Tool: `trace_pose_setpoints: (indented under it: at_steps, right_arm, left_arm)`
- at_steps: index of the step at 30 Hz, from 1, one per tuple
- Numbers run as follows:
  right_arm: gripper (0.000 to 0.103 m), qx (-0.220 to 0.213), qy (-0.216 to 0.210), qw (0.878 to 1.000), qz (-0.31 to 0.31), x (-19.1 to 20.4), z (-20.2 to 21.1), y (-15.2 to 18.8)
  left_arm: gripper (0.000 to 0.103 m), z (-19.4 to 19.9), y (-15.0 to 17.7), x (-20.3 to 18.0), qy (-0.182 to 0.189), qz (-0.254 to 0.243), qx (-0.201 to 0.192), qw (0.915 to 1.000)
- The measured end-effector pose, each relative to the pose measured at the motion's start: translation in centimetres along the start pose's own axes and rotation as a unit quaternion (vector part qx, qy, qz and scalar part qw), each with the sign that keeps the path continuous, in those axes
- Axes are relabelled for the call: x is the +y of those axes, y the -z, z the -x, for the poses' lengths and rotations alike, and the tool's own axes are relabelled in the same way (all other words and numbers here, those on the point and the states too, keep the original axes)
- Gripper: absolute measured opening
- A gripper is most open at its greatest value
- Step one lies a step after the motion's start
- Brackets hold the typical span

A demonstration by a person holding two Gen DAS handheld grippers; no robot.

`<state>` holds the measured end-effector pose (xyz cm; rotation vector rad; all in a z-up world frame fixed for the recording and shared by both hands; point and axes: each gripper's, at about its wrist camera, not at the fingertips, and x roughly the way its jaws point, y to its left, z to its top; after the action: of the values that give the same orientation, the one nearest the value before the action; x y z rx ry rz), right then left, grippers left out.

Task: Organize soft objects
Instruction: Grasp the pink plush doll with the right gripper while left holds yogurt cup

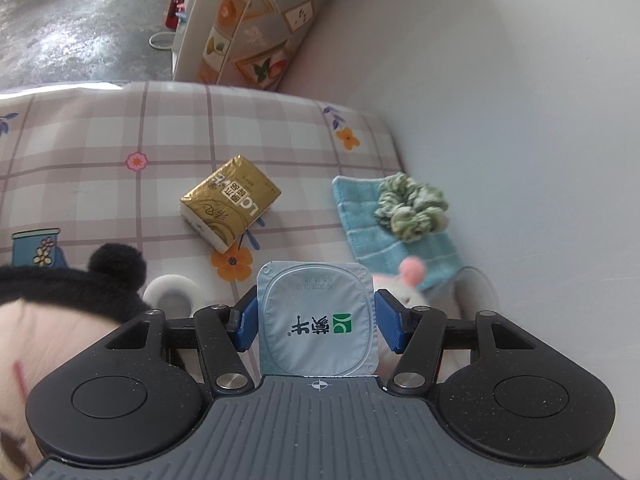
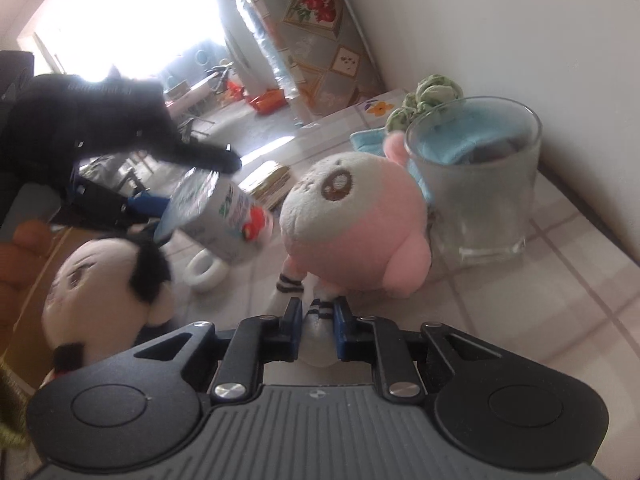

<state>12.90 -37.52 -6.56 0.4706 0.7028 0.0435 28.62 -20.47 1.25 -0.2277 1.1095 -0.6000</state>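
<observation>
Both grippers grip: left gripper (image 1: pixel 316 322) yogurt cup (image 1: pixel 317 320); right gripper (image 2: pixel 317 330) apparently plush leg (image 2: pixel 318 334).

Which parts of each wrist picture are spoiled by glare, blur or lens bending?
Right wrist view: the window is blown out white, and the yogurt cup and black-eared plush are smeared by motion. Left wrist view: evenly lit, tissue pack sharp, but the table edge bows from fisheye bending.

Our right gripper (image 2: pixel 317 330) clamps the striped leg of the pink plush (image 2: pixel 360 216); the yogurt cup (image 2: pixel 224 216) hangs beside it, the glass (image 2: pixel 480 184) behind.
</observation>
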Motion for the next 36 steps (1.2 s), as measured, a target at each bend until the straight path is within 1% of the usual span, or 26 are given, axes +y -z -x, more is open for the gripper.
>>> trace_pose_setpoints:
  at_steps: [7, 9, 10, 12, 14, 16, 17, 19, 20, 21, 22, 23, 26, 28, 29, 30, 32, 33, 36]
  right_arm:
    - [0.017, 0.033, -0.039, 0.999, -0.008, 0.3, 4.7, 3.1]
    - [0.018, 0.042, -0.041, 0.998, 0.005, 0.5, 6.0, 4.1]
    - [0.020, 0.042, -0.043, 0.998, 0.011, 0.6, 6.7, 4.4]
    - [0.022, 0.036, -0.043, 0.998, 0.030, 0.8, 7.9, 4.7]
    - [0.032, 0.015, -0.030, 0.998, 0.048, 1.1, 9.3, 4.8]
    - [0.069, -0.015, -0.022, 0.998, 0.058, 1.2, 10.5, 4.4]
    - [0.074, -0.030, -0.020, 0.998, 0.059, 1.2, 11.0, 4.1]
    - [0.077, -0.046, -0.020, 0.997, 0.064, 1.1, 11.0, 3.1]
    - [0.081, -0.044, -0.020, 0.997, 0.067, 1.1, 10.4, 2.5]
    - [0.089, -0.035, -0.019, 0.997, 0.066, 1.1, 9.6, 2.0]
    - [0.093, -0.028, -0.020, 0.997, 0.066, 1.0, 8.7, 1.5]
    - [0.094, -0.021, -0.022, 0.997, 0.071, 1.0, 7.7, 1.2]
    - [0.094, 0.006, -0.006, 0.997, 0.080, 1.1, 4.9, 0.6]
    - [0.097, 0.025, -0.011, 0.996, 0.083, 1.1, 3.1, 0.5]
    - [0.097, 0.035, -0.011, 0.996, 0.078, 0.9, 2.4, 0.4]
    - [0.097, 0.041, -0.020, 0.997, 0.069, 0.7, 2.1, 0.6]
    - [0.093, 0.043, -0.030, 0.997, 0.058, 0.6, 1.6, 0.7]
    - [0.088, 0.045, -0.037, 0.997, 0.051, 0.7, 1.7, 0.8]
    - [0.085, 0.041, -0.025, 0.997, 0.053, 1.2, 2.0, 1.0]
  left_arm:
    - [0.058, 3.7, 2.1, -0.2, 0.015, 0.007, -0.019, 0.9997]
    - [0.058, 4.7, 2.9, -0.2, 0.019, 0.009, -0.022, 0.9995]
    - [0.058, 5.1, 3.2, -0.1, 0.020, 0.010, -0.024, 0.9995]
    - [0.058, 5.8, 3.9, -0.1, 0.019, 0.010, -0.027, 0.9994]
    - [0.058, 6.5, 4.4, -0.1, 0.019, 0.012, -0.029, 0.9993]
    - [0.058, 7.2, 4.9, -0.2, 0.021, 0.012, -0.031, 0.9992]
    - [0.058, 7.6, 5.0, -0.2, 0.022, 0.014, -0.033, 0.9991]
    - [0.058, 8.4, 5.4, -0.2, 0.024, 0.015, -0.037, 0.9989]
    - [0.058, 8.8, 5.5, -0.2, 0.025, 0.016, -0.039, 0.9988]
    - [0.058, 9.3, 5.7, -0.2, 0.026, 0.018, -0.041, 0.9987]
    - [0.058, 9.7, 5.8, -0.1, 0.027, 0.020, -0.043, 0.9985]
    - [0.058, 10.3, 5.9, 0.0, 0.028, 0.021, -0.045, 0.9983]
    - [0.058, 11.9, 6.3, 0.4, 0.030, 0.026, -0.054, 0.9977]
    - [0.058, 13.1, 6.4, 0.9, 0.027, 0.028, -0.063, 0.9973]
    - [0.058, 13.7, 6.5, 1.1, 0.026, 0.029, -0.067, 0.9970]
    - [0.058, 14.1, 6.6, 1.3, 0.023, 0.031, -0.071, 0.9967]
    - [0.058, 15.1, 6.7, 1.9, 0.018, 0.033, -0.079, 0.9962]
    - [0.058, 15.6, 6.8, 2.3, 0.015, 0.035, -0.082, 0.9959]
    - [0.058, 17.1, 7.2, 3.7, 0.013, 0.046, -0.090, 0.9948]
